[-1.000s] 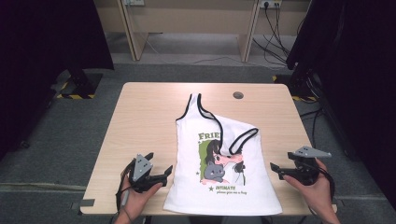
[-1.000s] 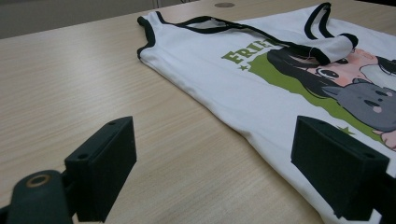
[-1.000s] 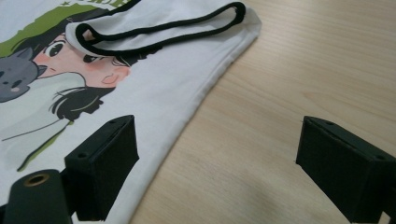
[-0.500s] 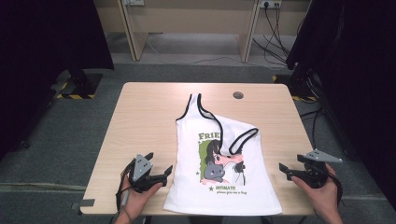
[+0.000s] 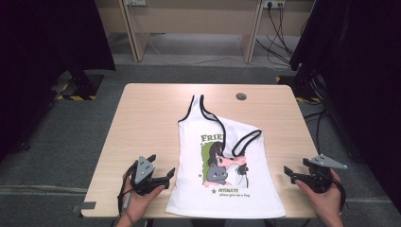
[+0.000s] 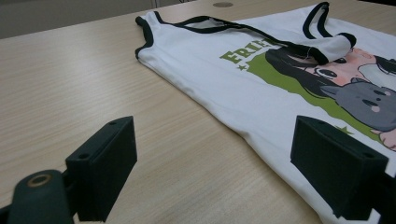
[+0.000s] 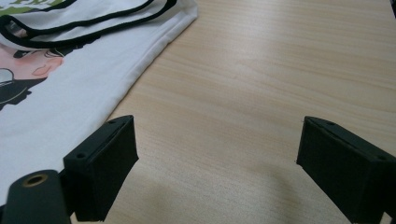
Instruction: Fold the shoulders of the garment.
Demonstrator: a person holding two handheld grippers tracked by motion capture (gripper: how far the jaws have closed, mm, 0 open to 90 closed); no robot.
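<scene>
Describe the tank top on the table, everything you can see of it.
The tank top is white, soft knit by the look, with black trim at neck and armholes. Its print shows green lettering, a dark-haired cartoon figure and a grey cat. It lies flat on the wooden table, hem toward the person, one shoulder strap folded down over the chest. The left gripper sits open beside its hem; the right gripper is open and apart. Neither touches it.

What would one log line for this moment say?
left gripper: open, beside tank top | right gripper: open, apart | strap: folded over
</scene>
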